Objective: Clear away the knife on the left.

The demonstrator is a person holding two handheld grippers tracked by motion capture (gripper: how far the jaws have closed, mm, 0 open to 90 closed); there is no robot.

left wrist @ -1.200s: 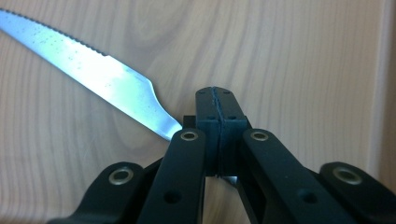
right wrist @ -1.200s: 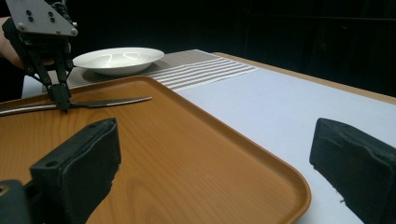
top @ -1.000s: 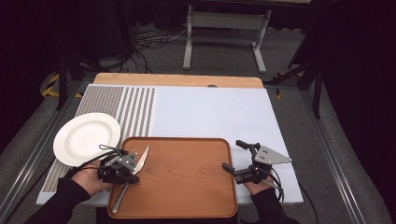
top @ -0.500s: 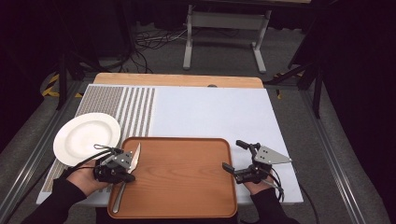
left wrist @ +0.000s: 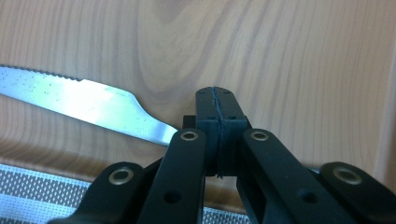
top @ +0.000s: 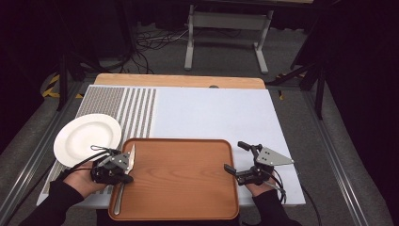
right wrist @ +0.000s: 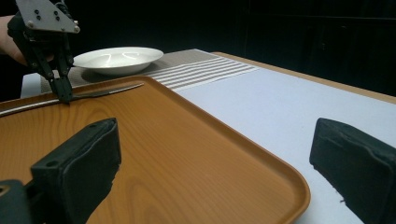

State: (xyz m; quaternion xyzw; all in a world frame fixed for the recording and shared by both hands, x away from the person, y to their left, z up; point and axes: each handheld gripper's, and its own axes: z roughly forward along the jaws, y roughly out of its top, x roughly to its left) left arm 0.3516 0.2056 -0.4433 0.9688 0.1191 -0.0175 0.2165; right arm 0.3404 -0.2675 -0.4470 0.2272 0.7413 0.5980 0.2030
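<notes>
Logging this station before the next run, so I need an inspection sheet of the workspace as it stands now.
Surface: table under a white mat with a striped grey band at left.
Job's things: knife at the left edge of the wooden tray; white plate left of the tray, nothing on it.
Clutter: nothing seen.
Grippers: left gripper shut on the knife; right gripper open over the tray's right edge, holding nothing.
Cables: a cable trails from the left gripper.
Surroundings: dark room, metal stand and floor cables behind the table.
</notes>
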